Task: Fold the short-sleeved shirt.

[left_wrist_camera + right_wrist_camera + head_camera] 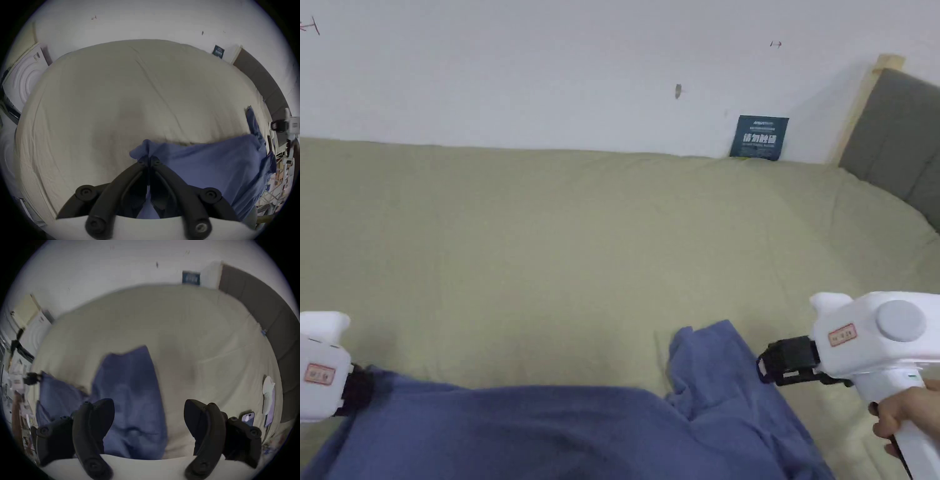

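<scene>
A dark blue card (759,137) leans against the white wall (550,69) behind the olive-sheeted bed (562,250).

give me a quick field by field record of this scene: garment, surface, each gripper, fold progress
garment: blue shirt, rumpled, near edge of bed
surface: bed with pale green sheet
left gripper: shut on a bunch of the shirt's edge
right gripper: open, jaws wide apart above the shirt's right part, gripping nothing
fold progress: no neat fold visible yet
background: white wall, grey headboard
</scene>
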